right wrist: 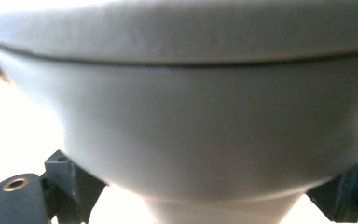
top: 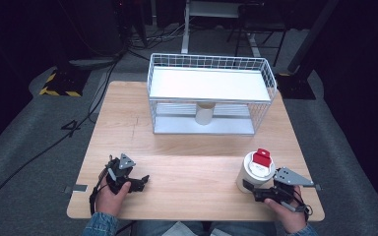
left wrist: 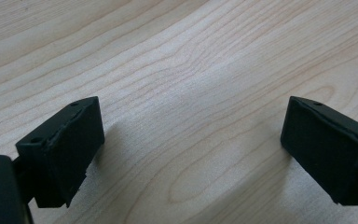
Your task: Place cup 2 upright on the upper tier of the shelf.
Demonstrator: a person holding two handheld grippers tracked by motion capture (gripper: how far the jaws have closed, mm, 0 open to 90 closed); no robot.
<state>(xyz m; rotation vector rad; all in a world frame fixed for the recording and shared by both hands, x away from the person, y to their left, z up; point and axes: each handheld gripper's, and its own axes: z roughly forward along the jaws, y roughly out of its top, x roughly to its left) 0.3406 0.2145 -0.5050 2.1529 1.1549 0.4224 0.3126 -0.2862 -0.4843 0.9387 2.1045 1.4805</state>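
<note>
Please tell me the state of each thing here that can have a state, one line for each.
Left hand-held gripper: open, nothing between its jaws, low over the table.
Right hand-held gripper: jaws around the white cup; grip not certain.
White cup: upright, lid on.
Wire basket: upright, a cup standing beneath its shelf.

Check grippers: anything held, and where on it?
Right gripper: jaws on either side of the white cup, low on its body; firm contact cannot be told. Left gripper: open over bare table, holding nothing.

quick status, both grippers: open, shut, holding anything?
Left gripper: open, jaws wide apart over bare wooden table, holding nothing.
Right gripper: jaws either side of the white cup, apparently gripping it.
</note>
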